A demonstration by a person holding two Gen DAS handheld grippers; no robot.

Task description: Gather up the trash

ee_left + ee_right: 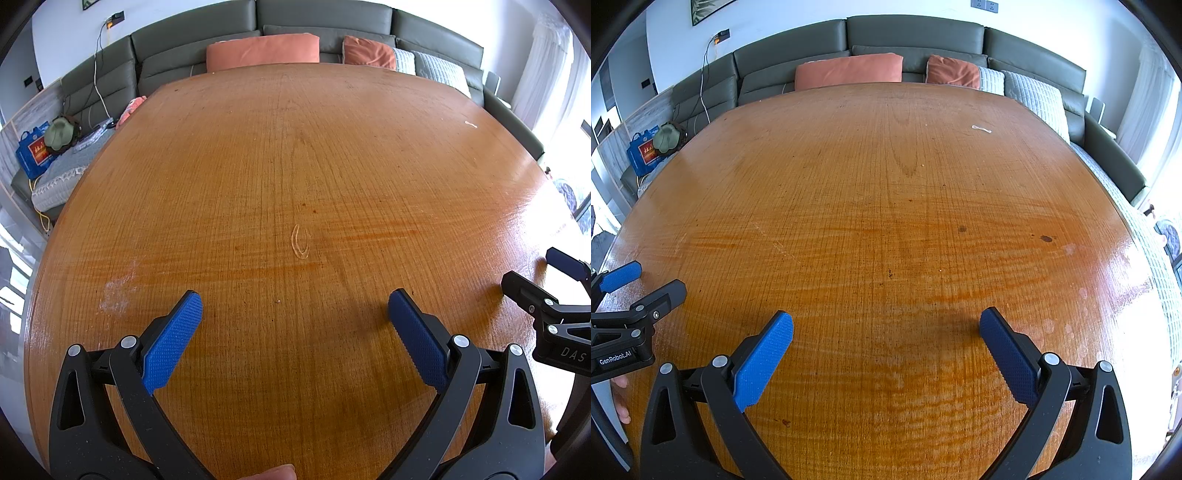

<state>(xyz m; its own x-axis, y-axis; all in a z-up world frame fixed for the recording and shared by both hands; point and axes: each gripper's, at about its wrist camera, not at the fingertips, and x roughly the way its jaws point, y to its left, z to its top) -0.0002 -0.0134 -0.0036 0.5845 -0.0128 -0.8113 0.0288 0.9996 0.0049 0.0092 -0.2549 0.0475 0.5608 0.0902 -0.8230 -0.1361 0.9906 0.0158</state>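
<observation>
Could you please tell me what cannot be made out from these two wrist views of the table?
- Small white scrap on the brown wooden table: too small in both views to identify.
- Tiny pale crumb ahead of the open left claw: too small to name.
- Table's near edge: cut off behind the open right claw.
- Floor, any bin: outside both views.

Orange-brown grain is shown on the table; behind the table, salmon cushions on a grey-green sofa.
</observation>
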